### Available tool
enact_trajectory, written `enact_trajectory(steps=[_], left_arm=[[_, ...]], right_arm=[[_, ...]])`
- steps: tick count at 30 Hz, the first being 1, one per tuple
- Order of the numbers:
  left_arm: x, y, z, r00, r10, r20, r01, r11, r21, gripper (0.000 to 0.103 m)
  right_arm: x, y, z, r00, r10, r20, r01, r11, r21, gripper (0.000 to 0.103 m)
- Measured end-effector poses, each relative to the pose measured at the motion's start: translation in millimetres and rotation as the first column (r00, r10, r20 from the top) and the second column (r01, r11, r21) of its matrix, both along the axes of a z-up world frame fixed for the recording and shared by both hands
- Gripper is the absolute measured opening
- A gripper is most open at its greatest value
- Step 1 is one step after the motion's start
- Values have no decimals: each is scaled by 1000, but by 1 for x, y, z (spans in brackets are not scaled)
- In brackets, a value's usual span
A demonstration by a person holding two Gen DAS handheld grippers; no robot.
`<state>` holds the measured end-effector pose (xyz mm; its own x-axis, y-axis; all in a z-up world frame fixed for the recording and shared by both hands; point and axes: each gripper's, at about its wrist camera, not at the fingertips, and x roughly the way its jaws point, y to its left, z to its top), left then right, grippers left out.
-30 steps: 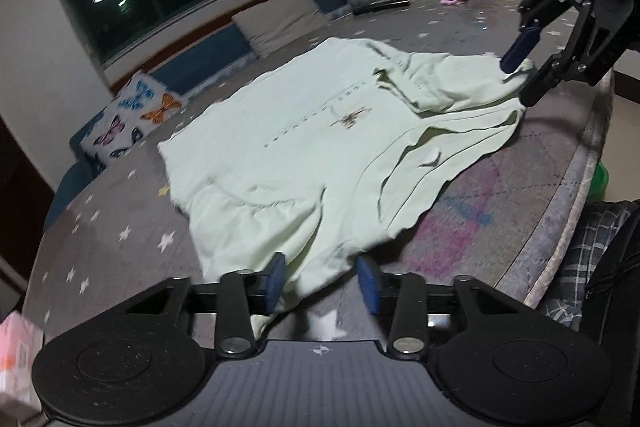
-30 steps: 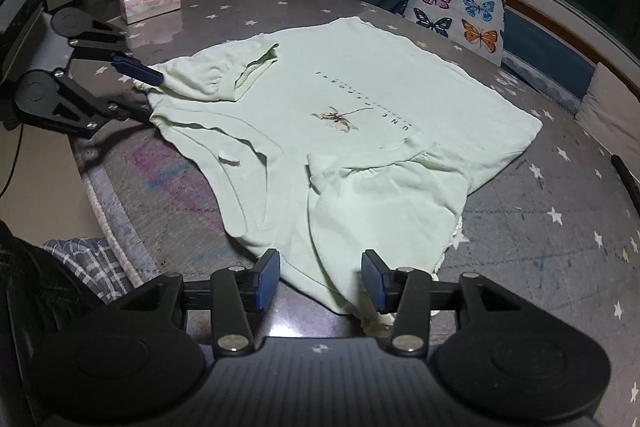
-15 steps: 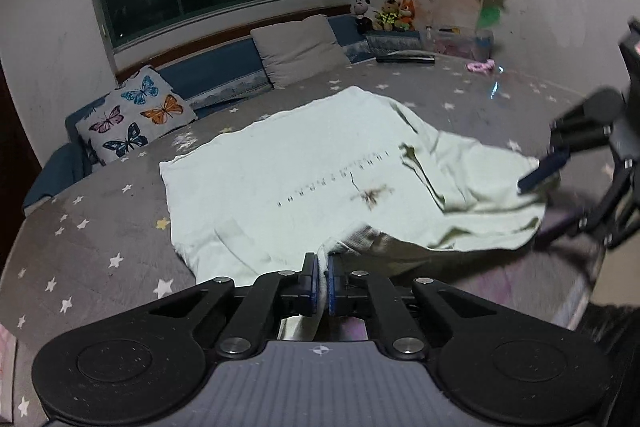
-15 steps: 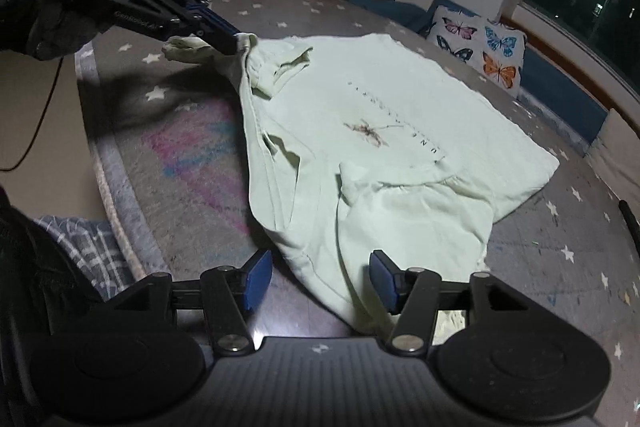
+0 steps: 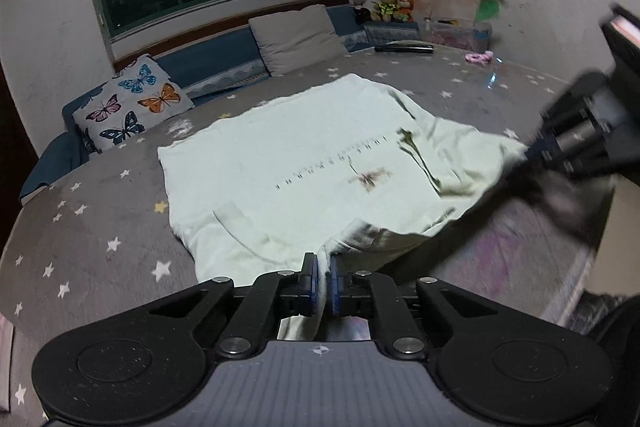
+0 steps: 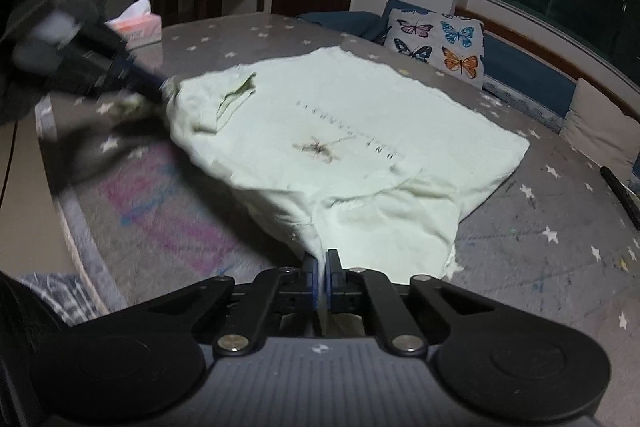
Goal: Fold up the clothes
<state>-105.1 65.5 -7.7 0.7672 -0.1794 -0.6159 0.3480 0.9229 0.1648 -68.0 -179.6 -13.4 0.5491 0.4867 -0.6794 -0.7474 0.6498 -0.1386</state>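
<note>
Showing the left wrist view first: the left claw (image 5: 322, 285), at the bottom centre of the frame, is clenched on the near edge of the pale green T-shirt (image 5: 304, 163), cloth pinched between its blue pads. The shirt lies print-up on the grey star-patterned tabletop (image 5: 100, 227), its body spread toward the upper middle of the frame and its near edge lifted clear where the claw holds it. At the right edge, blurred, the right claw (image 5: 528, 151) meets the shirt's other near corner, and the fabric sags between the two grips. In the right wrist view, the right claw (image 6: 321, 281) at the bottom centre has just been closing and now grasps a fold of the T-shirt (image 6: 360, 147), which runs up from its pads. The left claw (image 6: 160, 89) appears blurred at the upper left, touching the opposite corner beside a turned-over sleeve (image 6: 236, 93). Holding both near corners in this way probably serves to carry that edge over the printed front toward the far hem, so the fold itself looks only begun. A tissue box (image 6: 136, 25) stands well apart at the upper left.
</note>
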Motion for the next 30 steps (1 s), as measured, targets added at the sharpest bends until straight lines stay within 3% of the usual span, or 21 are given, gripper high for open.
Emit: enact_trajectory(steps=[4, 6, 8, 18, 24, 30], left_arm=[[-14, -2, -7, 1000, -1, 6, 1, 1000, 19, 15], [-21, -3, -9, 1000, 0, 27, -1, 999, 46, 30], [-27, -4, -12, 999, -2, 40, 0, 998, 67, 37], [-43, -15, -28, 991, -23, 131, -1, 983, 182, 57], [-35, -13, -38, 992, -23, 124, -4, 976, 218, 59], [-30, -14, -45, 988, -91, 127, 54, 961, 272, 58]], right_arm=[[10, 3, 14, 1000, -16, 8, 15, 999, 34, 3], [14, 5, 22, 1000, -23, 14, 22, 998, 50, 3], [19, 5, 29, 999, -32, 12, 31, 997, 72, 3], [37, 13, 53, 998, -48, 34, 45, 994, 101, 3], [40, 18, 57, 998, -47, 41, 43, 994, 99, 3], [42, 18, 59, 997, -63, 45, 58, 993, 105, 3]])
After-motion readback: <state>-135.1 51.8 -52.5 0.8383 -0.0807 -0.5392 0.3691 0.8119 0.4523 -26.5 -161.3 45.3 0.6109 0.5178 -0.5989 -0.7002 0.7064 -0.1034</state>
